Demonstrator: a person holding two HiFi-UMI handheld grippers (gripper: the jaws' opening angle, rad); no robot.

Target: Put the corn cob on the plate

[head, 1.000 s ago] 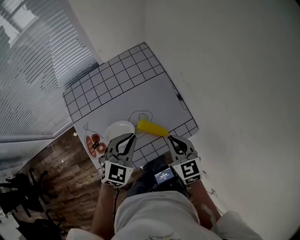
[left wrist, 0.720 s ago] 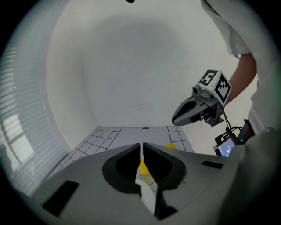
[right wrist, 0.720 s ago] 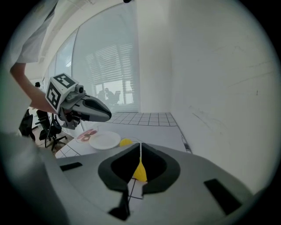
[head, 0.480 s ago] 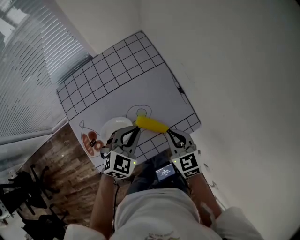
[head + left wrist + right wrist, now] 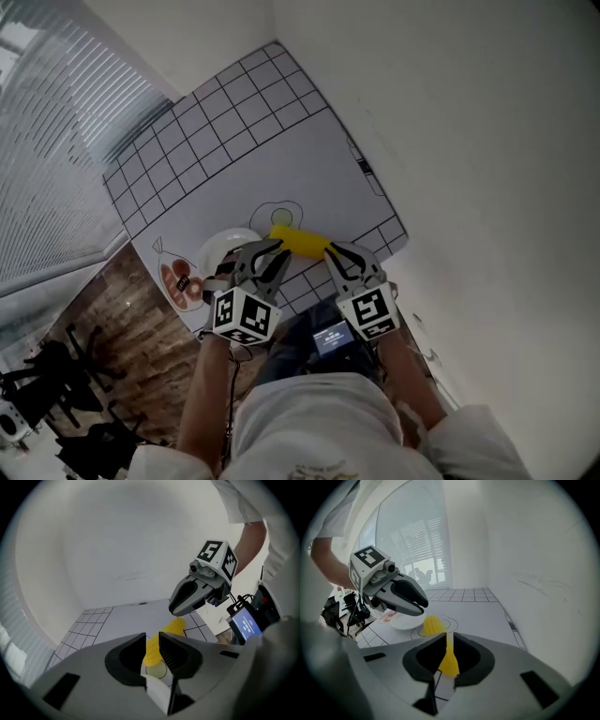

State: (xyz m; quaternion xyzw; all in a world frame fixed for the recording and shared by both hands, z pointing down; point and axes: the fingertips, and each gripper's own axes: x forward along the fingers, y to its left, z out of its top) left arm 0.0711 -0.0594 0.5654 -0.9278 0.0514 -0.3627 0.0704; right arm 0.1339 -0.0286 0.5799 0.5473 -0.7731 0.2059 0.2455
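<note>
A yellow corn cob (image 5: 298,241) lies on the white grid mat (image 5: 244,159), over a drawn egg outline. Just left of it sits a small white plate (image 5: 223,251), with nothing on it. My left gripper (image 5: 266,255) hovers over the plate's right edge, near the cob's left end. My right gripper (image 5: 339,254) hangs by the cob's right end. Both pairs of jaws are opening by a narrow gap with nothing between them. The corn cob (image 5: 168,631) shows beyond the left gripper (image 5: 152,649), and the corn cob (image 5: 434,624) and plate (image 5: 407,622) beyond the right gripper (image 5: 448,652).
A printed food picture (image 5: 177,281) marks the mat's near left corner. A white wall (image 5: 469,141) runs along the mat's right side, and window blinds (image 5: 56,141) on the left. A small lit screen (image 5: 333,337) sits at the person's waist. Dark wood floor (image 5: 112,328) lies lower left.
Both grippers have come down and forward to either end of the corn cob. Their jaws, shut before, now stand slightly apart.
</note>
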